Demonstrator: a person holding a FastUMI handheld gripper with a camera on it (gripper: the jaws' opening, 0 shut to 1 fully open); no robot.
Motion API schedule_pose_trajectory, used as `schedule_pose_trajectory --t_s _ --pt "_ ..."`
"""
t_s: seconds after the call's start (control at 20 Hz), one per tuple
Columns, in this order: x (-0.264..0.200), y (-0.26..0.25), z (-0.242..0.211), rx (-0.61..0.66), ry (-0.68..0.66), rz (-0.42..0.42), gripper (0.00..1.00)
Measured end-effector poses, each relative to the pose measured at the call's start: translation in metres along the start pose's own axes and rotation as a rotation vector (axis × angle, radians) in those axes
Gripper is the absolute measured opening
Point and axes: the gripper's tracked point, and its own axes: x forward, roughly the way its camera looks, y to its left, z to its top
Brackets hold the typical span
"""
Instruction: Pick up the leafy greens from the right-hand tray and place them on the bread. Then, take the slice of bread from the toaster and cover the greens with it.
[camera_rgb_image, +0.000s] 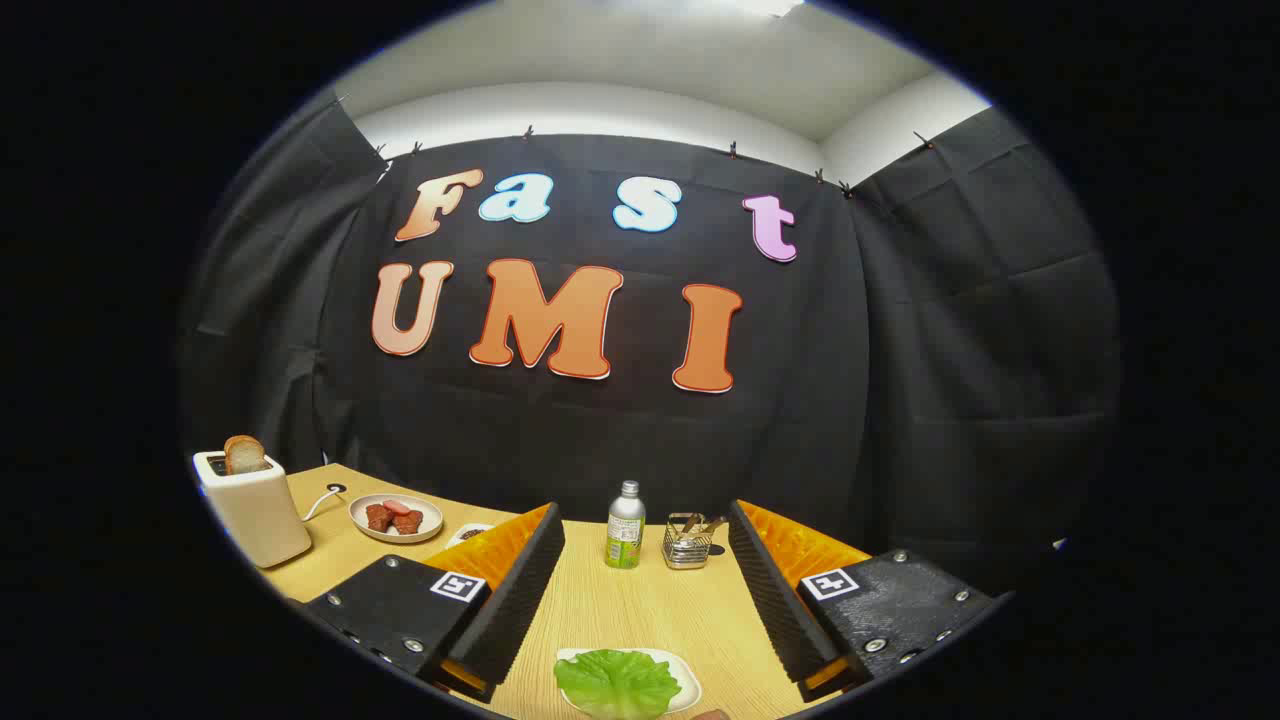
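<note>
Hand-held gripper is spread wide and empty above the worktop; the leafy greens lie on a white tray low between the fingers, so the wide gap likely suits straddling the leaf. Toaster stands far left with a bread slice upright in its slot, untouched; a plate of meat sits beside it.

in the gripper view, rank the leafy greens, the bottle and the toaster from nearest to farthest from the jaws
The gripper is open.
1. Leafy greens: on their tray, low between the jaws.
2. Bottle: straight ahead, beyond the jaws, beside the wire basket.
3. Toaster: far left, holding a bread slice.
</note>
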Motion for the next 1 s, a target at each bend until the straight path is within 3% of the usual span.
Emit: schedule_pose_trajectory --t_s 1.0 --pt "-0.0022 0.0016 -0.0021 -0.007 0.008 0.030 0.99"
